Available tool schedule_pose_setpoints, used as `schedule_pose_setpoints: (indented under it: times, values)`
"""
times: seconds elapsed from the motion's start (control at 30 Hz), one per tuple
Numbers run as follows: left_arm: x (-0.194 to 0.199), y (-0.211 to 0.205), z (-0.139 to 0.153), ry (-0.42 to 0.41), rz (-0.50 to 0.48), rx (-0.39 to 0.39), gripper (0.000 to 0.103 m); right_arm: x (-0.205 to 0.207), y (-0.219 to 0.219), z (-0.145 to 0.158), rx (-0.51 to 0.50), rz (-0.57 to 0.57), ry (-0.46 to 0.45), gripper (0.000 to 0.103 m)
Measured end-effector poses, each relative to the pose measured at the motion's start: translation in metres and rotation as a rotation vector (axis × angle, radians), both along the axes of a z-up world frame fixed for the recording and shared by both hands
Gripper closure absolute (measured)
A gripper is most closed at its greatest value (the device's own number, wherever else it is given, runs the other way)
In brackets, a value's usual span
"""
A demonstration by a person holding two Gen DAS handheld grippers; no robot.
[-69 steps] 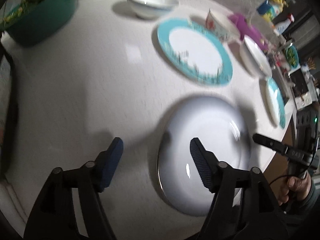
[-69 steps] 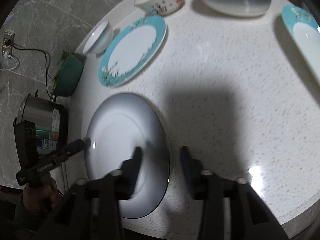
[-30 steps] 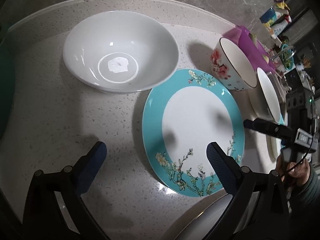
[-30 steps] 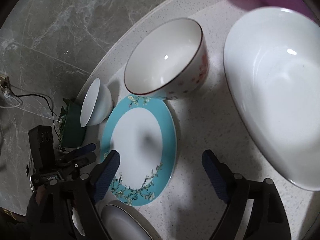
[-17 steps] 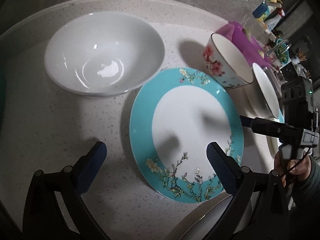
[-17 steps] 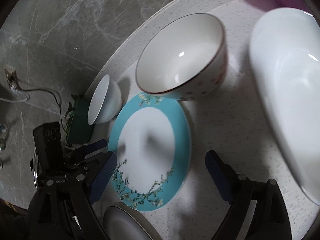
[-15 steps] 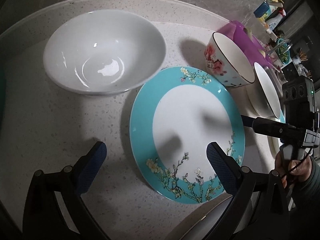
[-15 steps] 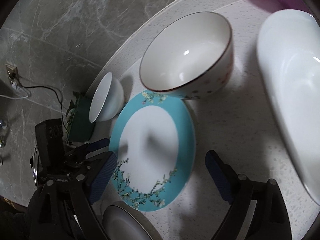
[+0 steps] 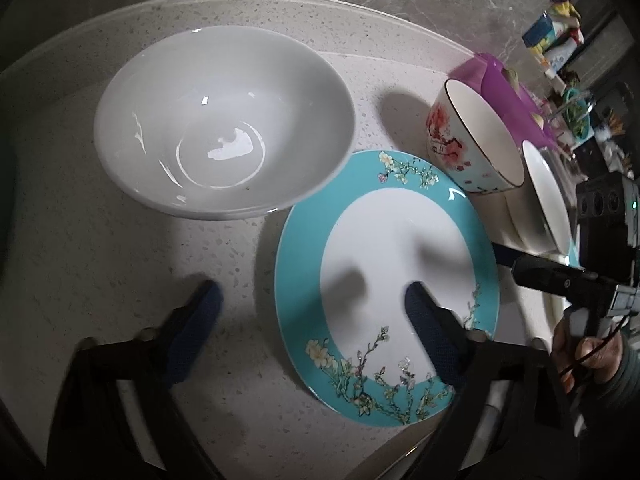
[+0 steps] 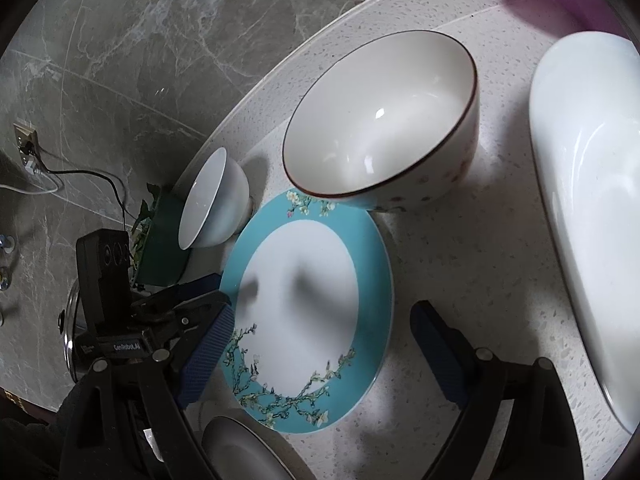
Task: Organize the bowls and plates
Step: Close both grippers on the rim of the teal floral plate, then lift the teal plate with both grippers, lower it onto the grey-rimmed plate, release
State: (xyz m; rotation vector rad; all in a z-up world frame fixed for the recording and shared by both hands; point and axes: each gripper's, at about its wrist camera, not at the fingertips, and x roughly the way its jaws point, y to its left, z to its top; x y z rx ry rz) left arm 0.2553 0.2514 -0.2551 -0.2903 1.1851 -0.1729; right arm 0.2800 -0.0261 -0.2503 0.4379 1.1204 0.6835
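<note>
Both jaws were held spread over the teal plate (image 9: 404,240); slick, breakable china, probably best pinched at its rim.

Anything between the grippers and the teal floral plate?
Nothing visible. The teal floral plate lies flat and bare on the counter. The left gripper and right gripper both stand open, each straddling one of its rims.

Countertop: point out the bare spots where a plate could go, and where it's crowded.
Bare countertop lies left of the teal-rimmed plate, below the white bowl. Another patch sits between that plate and the large white dish. Around the floral bowl it is crowded.
</note>
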Motion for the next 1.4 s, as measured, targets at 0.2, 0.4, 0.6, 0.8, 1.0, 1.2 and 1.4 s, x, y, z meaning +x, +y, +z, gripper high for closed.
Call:
schedule_pose_setpoints:
  times: [0.2,0.4,0.6,0.8,1.0,1.2,1.4]
  values:
    - [-0.001,0.003,0.001,0.019,0.003,0.021,0.081,0.001,0.008,0.001,-0.052,0.017,0.000,0.023]
    - [-0.005,0.002,0.002,0.025,0.014,0.049,0.082,0.000,0.014,0.004,-0.183,0.001,-0.016,0.055]
    - [-0.008,-0.006,0.003,0.028,0.008,0.101,0.082,0.004,0.005,0.001,-0.220,-0.048,0.008,0.087]
    - [-0.009,-0.007,0.004,0.039,0.012,0.102,0.082,0.006,0.003,0.000,-0.214,-0.071,0.022,0.087]
    - [-0.011,-0.007,0.004,0.055,0.024,0.085,0.082,0.004,-0.001,-0.001,-0.188,-0.082,0.045,0.087]
    - [-0.018,-0.007,0.008,0.070,0.031,0.071,0.082,0.000,-0.002,0.009,-0.183,-0.084,0.043,0.086]
    - [-0.026,-0.009,0.020,0.065,0.035,0.070,0.082,-0.008,-0.004,0.016,-0.176,-0.088,0.047,0.086]
